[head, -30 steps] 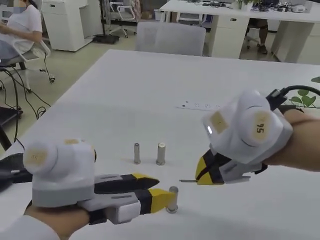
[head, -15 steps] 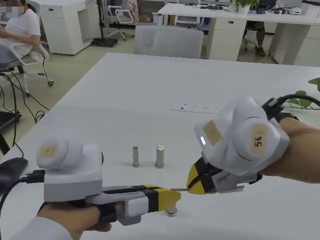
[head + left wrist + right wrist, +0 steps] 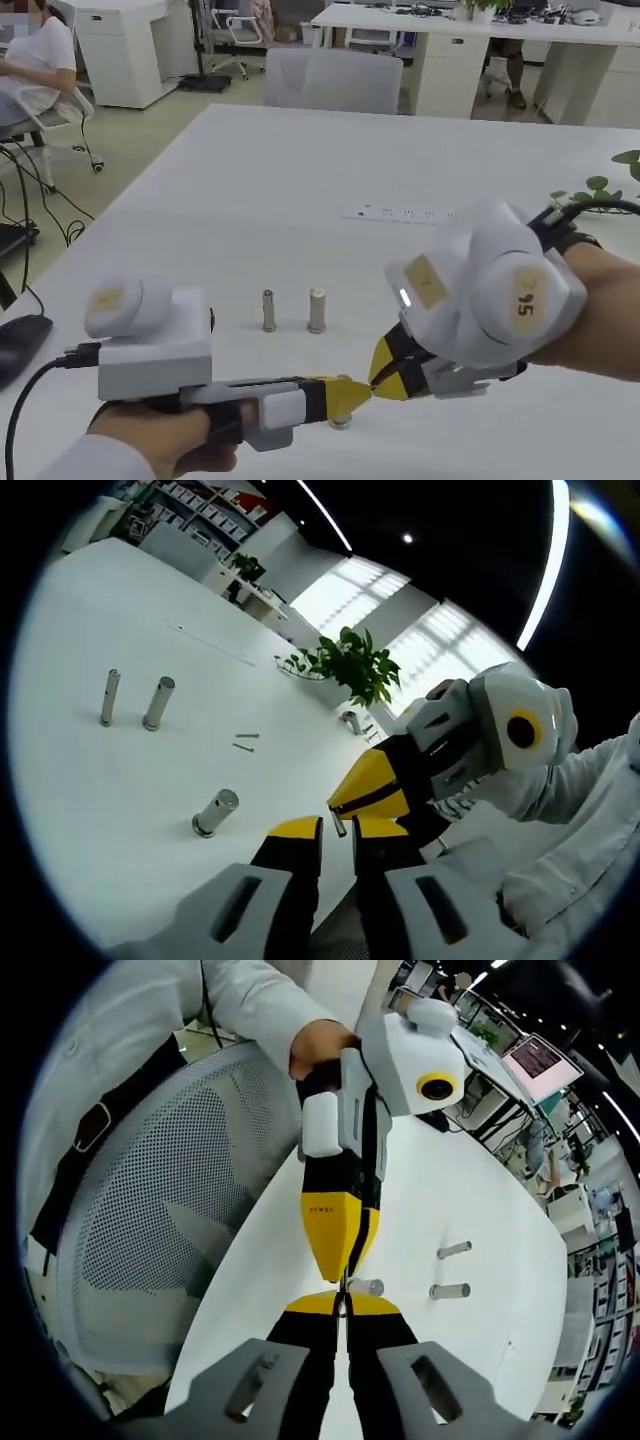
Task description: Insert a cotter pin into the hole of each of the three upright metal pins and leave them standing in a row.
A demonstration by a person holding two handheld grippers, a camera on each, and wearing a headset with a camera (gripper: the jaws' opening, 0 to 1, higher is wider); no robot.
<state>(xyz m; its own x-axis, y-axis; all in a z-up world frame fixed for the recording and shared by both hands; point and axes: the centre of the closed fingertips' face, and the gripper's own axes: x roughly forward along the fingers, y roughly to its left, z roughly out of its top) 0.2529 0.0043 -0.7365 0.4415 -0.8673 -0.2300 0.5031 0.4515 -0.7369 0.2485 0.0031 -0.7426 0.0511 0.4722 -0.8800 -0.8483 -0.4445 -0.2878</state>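
Note:
Two metal pins (image 3: 268, 310) (image 3: 317, 310) stand upright side by side on the white table (image 3: 300, 200). A third metal pin (image 3: 340, 421) stands nearer, just under the tips of the grippers; it is also in the left gripper view (image 3: 215, 813). My left gripper (image 3: 340, 393) points right and my right gripper (image 3: 380, 378) points left, tip to tip above the table. The right gripper is shut on a thin cotter pin (image 3: 343, 1293). The cotter pin's free end (image 3: 340, 826) sits between the left jaws, which stand nearly closed on it.
Loose cotter pins (image 3: 244, 742) lie on the table to the right of the standing pins. A white power strip (image 3: 400, 213) lies farther back. A grey chair (image 3: 335, 80) stands at the far edge, a plant (image 3: 600, 190) at the right edge.
The left gripper has lifted off the near metal pin and narrowed its jaws. The right gripper has brought the cotter pin left until the two tips meet.

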